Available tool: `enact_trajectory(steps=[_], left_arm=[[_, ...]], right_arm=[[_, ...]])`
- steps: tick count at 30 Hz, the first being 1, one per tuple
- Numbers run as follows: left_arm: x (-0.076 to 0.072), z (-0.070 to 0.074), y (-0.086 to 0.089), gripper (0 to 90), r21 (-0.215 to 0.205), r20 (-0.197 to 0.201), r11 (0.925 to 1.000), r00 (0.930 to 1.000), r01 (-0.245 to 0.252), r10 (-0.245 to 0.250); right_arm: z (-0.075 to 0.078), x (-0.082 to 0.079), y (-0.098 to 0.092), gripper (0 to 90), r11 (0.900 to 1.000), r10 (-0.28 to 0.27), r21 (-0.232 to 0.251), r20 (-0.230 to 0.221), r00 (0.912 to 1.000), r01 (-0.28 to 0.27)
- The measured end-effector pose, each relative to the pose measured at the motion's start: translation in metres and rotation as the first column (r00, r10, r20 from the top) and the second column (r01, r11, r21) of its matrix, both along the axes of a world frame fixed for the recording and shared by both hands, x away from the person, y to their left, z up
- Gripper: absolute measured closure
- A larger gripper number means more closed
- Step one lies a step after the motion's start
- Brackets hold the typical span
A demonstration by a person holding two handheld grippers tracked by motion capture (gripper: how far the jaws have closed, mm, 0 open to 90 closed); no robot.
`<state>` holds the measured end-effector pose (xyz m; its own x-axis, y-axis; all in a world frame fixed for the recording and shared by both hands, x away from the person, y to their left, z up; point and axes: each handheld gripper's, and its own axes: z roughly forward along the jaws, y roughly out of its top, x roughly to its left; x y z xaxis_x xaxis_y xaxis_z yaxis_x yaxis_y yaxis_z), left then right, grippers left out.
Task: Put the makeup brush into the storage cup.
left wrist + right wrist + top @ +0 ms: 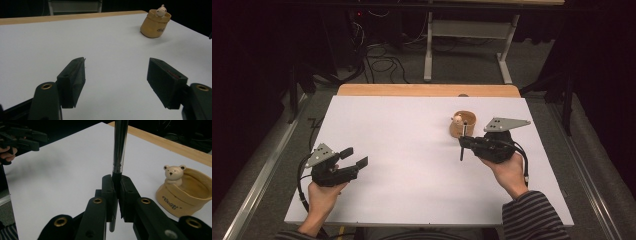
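White tbl (pixel 412 190), cables (pixel 382 65) behind.

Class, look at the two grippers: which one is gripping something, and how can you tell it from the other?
The right gripper: its jaws are shut on a black pen beside the bear cup. The left gripper hangs open with bare table between its jaws.

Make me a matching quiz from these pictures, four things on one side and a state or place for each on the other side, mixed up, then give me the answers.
Things:
1. left gripper
2. right gripper
3. pen
4. bear

States or places:
A. perched on the rim of the tan pot
B. clamped between two jaws, standing upright
C. jaws wide apart, holding nothing
D. shut, close beside the pot

Pairs: 1-C, 2-D, 3-B, 4-A
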<state>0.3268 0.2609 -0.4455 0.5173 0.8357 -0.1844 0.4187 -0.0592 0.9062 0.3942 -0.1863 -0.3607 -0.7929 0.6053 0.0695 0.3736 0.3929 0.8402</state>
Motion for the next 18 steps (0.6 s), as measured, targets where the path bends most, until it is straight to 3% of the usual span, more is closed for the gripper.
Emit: enact_trajectory(steps=[18], left_arm=[[0.001, -0.001, 0.001, 28.1, 0.006, 0.006, 1.0000, 1.0000, 0.004, -0.004]], right_arm=[[0.007, 0.028, -0.007, 85.8, 0.995, -0.100, 0.020, 0.022, 0.9948, 0.099]])
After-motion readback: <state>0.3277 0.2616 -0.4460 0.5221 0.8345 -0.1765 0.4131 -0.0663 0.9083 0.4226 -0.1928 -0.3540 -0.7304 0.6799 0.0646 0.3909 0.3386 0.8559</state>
